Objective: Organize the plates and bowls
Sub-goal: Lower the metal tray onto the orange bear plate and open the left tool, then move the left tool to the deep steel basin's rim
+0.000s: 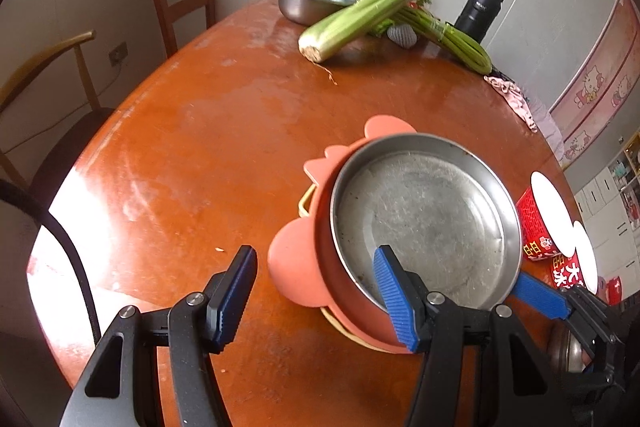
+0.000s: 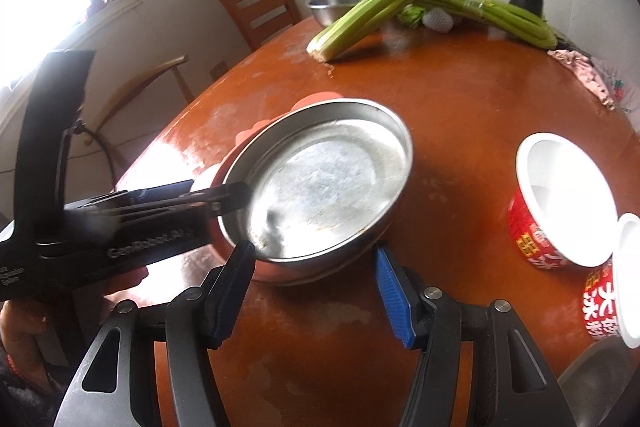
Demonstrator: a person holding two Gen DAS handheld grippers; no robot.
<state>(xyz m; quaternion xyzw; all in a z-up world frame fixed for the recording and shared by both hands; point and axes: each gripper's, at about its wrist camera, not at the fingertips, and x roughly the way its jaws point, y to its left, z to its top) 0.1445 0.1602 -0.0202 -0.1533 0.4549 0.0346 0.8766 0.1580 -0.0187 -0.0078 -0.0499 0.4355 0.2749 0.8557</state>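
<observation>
a: how far along are we?

b: partly there, i'd judge. the steel plate (image 1: pixel 424 227) already sits in the pink bowl (image 1: pixel 296 267), which rests on the table (image 1: pixel 192 155) near me. that looks like one stack made, with something yellow under the bowl that i can't make out.

a: what's left?

b: two red cups (image 2: pixel 560 203) lie tipped on their sides at the right, touching each other, not stacked. a steel bowl (image 1: pixel 308 1) sits far back by the celery (image 1: pixel 352 21) and a black flask (image 1: pixel 478 11), well apart from my stack. those probably still need gathering.

a: your left gripper?

b: my left gripper (image 1: pixel 316 299) is open and holds nothing. its right finger reaches over the plate's near rim and hangs above the plate's inside, and its left finger stands outside over bare table, left of the bowl. so the near left wall of bowl and plate lies between the jaws, but the pads aren't pressing. whether the right finger touches the metal i can't tell.

a: and the right?

b: my right gripper (image 2: pixel 316 295) is also released, empty. the stack lies just beyond its fingertips, near rim close between them, not gripped. from that side i see the left gripper (image 2: pixel 224 197) reaching in over the plate's left rim.

a: next move?

b: i'd guess closing on the rim, or going for the cups.
</observation>
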